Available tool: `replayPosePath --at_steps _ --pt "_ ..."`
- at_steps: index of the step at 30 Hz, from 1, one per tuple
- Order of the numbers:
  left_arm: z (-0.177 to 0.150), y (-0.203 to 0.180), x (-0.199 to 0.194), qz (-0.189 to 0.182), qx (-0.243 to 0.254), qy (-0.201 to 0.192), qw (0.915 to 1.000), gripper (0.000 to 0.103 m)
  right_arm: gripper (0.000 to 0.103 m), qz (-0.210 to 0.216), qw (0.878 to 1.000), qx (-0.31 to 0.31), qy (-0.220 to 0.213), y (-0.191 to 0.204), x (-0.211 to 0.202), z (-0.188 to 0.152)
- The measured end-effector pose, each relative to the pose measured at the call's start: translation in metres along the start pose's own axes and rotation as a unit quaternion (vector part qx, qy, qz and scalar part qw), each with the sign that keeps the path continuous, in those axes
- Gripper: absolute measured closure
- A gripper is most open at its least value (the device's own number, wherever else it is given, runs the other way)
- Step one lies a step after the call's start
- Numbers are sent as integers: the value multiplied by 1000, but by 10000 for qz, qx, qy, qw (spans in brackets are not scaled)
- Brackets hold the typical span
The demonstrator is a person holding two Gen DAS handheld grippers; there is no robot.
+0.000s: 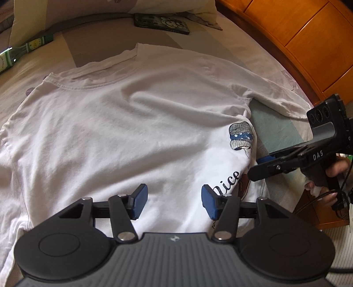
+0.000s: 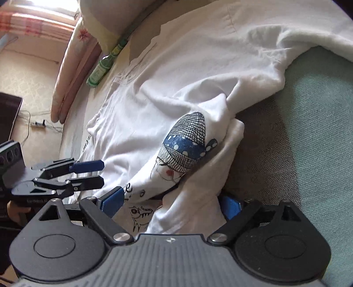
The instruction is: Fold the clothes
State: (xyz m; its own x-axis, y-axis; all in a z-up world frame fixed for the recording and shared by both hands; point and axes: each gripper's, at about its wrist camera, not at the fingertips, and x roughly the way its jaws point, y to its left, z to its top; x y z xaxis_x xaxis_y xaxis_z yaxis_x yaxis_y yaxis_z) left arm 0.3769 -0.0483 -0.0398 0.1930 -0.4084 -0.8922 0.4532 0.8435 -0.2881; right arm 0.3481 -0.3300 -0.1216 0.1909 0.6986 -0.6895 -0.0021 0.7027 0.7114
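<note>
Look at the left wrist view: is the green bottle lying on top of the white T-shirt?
No, the green bottle lies on the bed cover beside the pillow, apart from the white T-shirt.

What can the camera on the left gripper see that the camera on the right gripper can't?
Only the left wrist view shows the dark rectangular case with a cartoon print near the pillow, the orange wooden cabinet, and the whole right gripper held in a hand.

Only the right wrist view shows the pink striped curtain, the floor with a power strip, and the left gripper from the side.

Both show the white printed T-shirt spread on the bed, and the green glass bottle. Both grippers are open, over the shirt.
</note>
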Motion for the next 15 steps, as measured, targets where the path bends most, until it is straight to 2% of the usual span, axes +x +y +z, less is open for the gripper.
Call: replayPosePath --at_steps 4,10,15 --pt "5 1 -5 -50 25 -3 10000 49 8 100 9999 -17 -43 25 -5 -27" --pt "17 -10 -4 -110 -6 -74 9999 49 8 395 9980 -421 266 69 -8 -56" --pt "28 -38 0 -243 211 -117 9994 49 8 -137 9986 -324 403 52 -26 -74"
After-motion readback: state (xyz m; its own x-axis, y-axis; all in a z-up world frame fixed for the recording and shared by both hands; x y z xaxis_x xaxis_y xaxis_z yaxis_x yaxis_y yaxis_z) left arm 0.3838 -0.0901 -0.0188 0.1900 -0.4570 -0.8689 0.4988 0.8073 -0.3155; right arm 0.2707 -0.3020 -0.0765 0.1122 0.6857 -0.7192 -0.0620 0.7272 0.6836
